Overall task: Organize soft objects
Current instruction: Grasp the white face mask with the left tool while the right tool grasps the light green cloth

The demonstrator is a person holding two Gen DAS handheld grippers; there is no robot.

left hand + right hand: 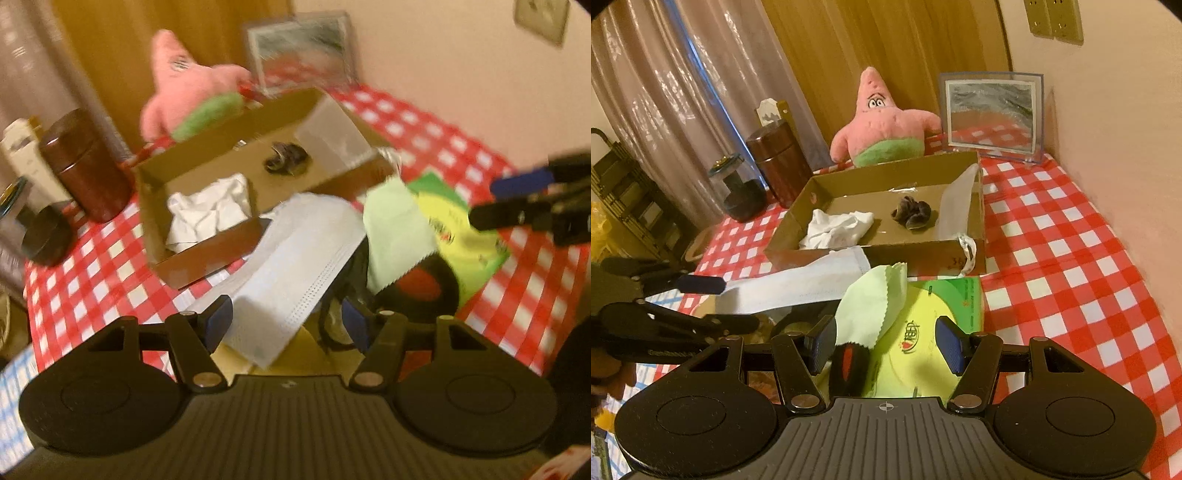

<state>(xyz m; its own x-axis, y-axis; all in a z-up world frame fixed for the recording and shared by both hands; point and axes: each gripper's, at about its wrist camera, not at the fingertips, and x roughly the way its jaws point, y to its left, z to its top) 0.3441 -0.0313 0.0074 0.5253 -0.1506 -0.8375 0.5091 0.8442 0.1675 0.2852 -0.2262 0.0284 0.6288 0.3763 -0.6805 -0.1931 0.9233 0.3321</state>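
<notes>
Left gripper (288,325) wide, unloaded | I see white mask (295,266) ahead, long axis toward box (207,258) | nearer than right gripper (886,343).

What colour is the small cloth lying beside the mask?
Pale green cloth, clearest in the right wrist view.

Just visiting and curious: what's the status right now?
Left gripper open around white cloth, not clamped. Right gripper open over green cloth. Cardboard box holds white rag. Nothing blocking.
</notes>
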